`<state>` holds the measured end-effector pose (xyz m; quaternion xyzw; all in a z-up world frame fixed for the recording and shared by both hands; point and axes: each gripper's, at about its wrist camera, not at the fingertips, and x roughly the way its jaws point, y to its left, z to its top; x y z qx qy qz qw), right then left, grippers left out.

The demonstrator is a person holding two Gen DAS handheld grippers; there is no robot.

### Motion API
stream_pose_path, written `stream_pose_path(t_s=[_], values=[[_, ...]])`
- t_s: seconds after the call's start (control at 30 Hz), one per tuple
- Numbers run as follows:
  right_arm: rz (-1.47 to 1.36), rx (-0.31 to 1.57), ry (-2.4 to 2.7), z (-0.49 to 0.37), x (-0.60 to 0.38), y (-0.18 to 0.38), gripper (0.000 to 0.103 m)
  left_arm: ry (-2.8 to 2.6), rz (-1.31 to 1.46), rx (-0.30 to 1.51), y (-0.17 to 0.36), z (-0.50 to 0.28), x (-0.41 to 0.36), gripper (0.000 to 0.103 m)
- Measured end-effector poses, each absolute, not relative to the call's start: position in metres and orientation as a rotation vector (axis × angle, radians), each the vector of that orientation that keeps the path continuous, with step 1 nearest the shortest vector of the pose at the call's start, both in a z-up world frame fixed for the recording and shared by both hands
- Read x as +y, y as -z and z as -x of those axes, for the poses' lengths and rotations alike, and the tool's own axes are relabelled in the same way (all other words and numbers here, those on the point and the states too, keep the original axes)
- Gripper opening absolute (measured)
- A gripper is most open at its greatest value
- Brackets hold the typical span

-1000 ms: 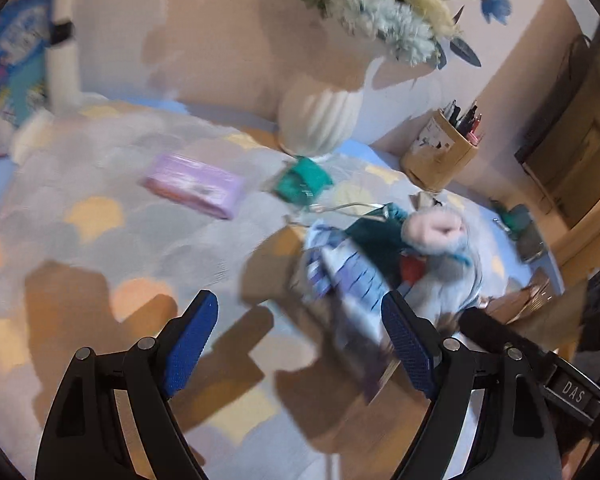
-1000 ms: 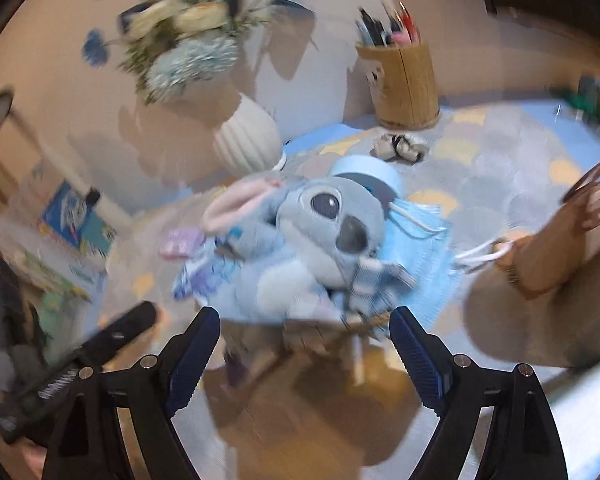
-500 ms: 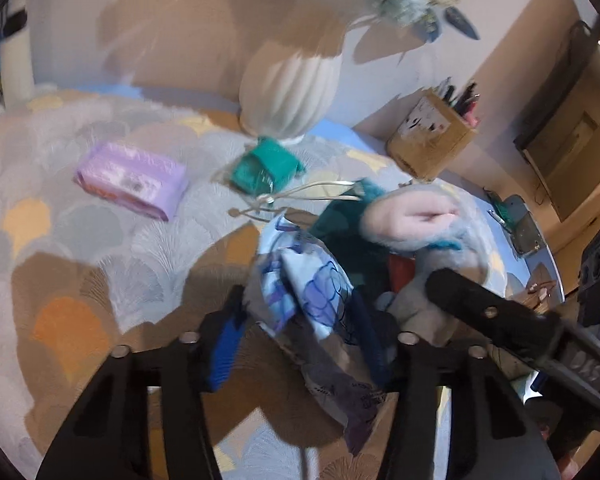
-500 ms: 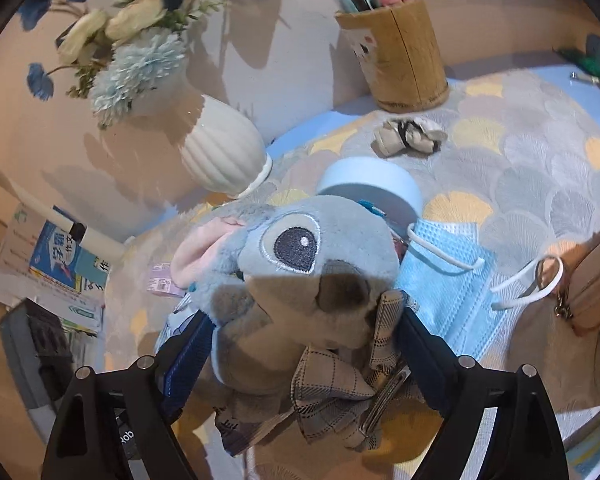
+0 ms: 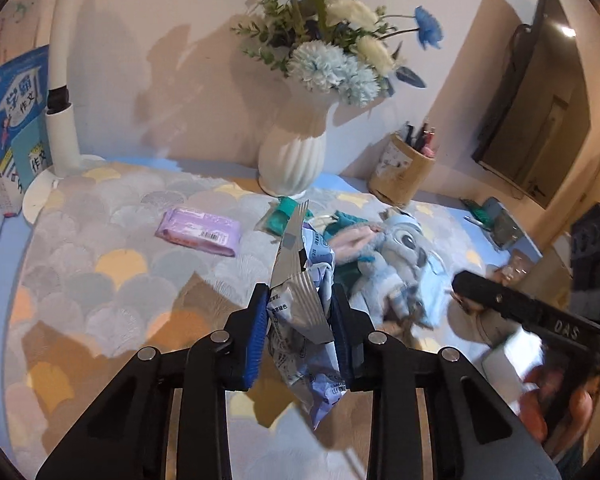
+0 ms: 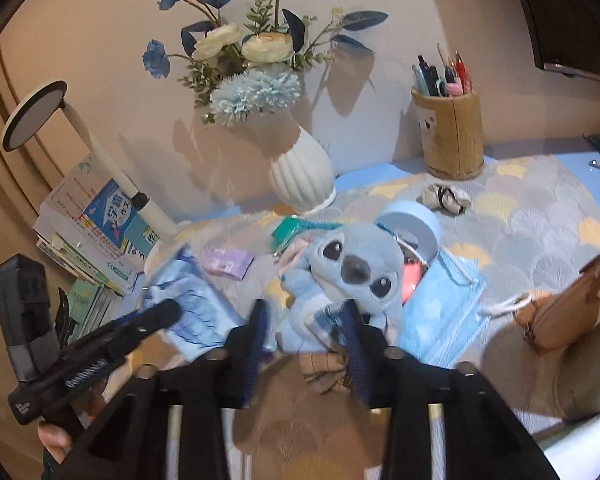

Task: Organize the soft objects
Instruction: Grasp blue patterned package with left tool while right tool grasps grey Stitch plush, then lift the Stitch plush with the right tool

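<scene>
My left gripper [image 5: 300,316] is shut on a blue and silver soft packet [image 5: 304,304] and holds it up off the table; the packet also shows blurred in the right wrist view [image 6: 188,304]. My right gripper [image 6: 306,332] is shut on the lower body of a blue plush toy [image 6: 340,276], whose face looks at the camera. The plush also shows in the left wrist view [image 5: 388,256]. A blue face mask [image 6: 444,320] lies right of the plush. A purple tissue pack [image 5: 198,232] lies on the mat, also in the right wrist view [image 6: 226,262].
A white vase [image 5: 292,160] of flowers and a pen holder [image 6: 454,136] stand at the back. A green pack [image 5: 284,216], a blue tape roll [image 6: 412,226], a hair tie [image 6: 444,198], a brown bag [image 6: 568,316], books [image 5: 12,120] and a lamp base [image 5: 40,196] ring the mat.
Both grippers went from open to shut. The left closed on the packet and lifted it clear of the pile. The right closed on the plush toy.
</scene>
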<state>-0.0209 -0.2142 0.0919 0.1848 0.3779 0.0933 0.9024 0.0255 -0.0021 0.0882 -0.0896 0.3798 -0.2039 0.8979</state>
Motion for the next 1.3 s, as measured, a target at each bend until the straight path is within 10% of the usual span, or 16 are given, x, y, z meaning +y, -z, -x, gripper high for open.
stream_pose_path(t_s=[0.07,0.17,0.53,0.57,0.77,0.93,1.3], values=[[-0.373,0.765,-0.175,0.024,-0.212,-0.094,0.082,0.458,0.152,0.781,-0.095,-0.015,0.004,0.027],[-0.356,0.765,-0.122,0.012,-0.211,-0.099,0.091,0.530,0.073,0.808,-0.097,-0.007,0.003,0.027],[-0.566,1.006,-0.019,-0.073,-0.231,-0.036,0.088,0.592,0.053,0.863,-0.061,-0.024,0.009,0.028],[-0.559,0.999,-0.007,-0.073,-0.231,-0.034,0.074,0.582,0.060,0.869,-0.059,-0.027,0.011,0.030],[-0.446,0.756,-0.058,-0.039,-0.215,-0.066,0.069,0.433,-0.015,0.922,-0.041,-0.039,0.018,0.036],[-0.493,0.530,-0.151,0.001,-0.217,-0.112,0.069,0.371,0.052,0.940,-0.041,-0.040,0.044,0.072],[-0.215,0.736,-0.110,0.073,-0.199,-0.130,0.071,0.410,0.127,0.995,-0.053,-0.010,0.020,0.072]])
